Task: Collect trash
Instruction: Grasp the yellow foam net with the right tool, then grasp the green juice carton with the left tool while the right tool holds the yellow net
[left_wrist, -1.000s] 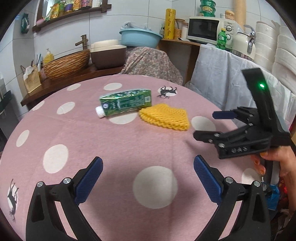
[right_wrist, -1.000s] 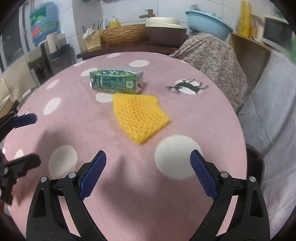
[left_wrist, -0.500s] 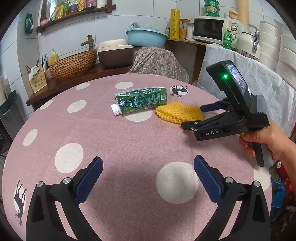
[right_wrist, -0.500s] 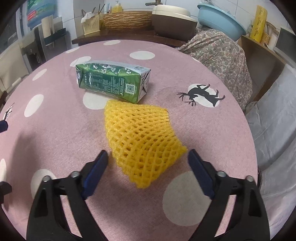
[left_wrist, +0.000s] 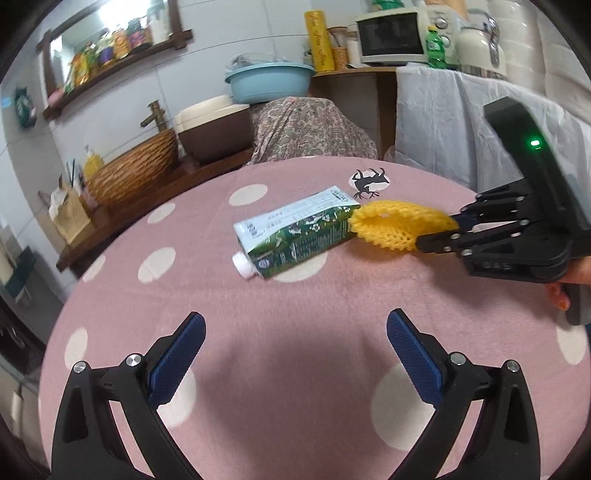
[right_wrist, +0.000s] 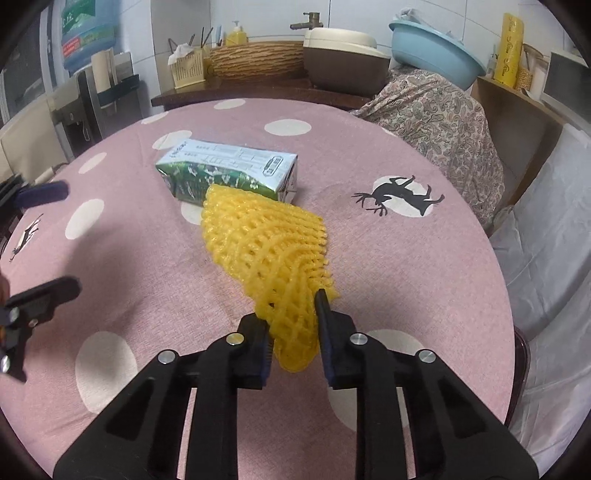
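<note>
Round bench (right_wrist: 424, 266) under pink cloth with white dots. Right claw (right_wrist: 291, 332): fingers clamped on the near end of a yellow foam mesh fruit sleeve (right_wrist: 269, 243); the sleeve's far end reaches the carton, contact not certain. Green and white rectangular drink carton (left_wrist: 295, 236), lying on its side mid-bench, white cap (left_wrist: 242, 264) toward the left claw's side. Left claw (left_wrist: 295, 354): fingers spread wide, holding nothing, low over the near bench, well apart from the carton.
</note>
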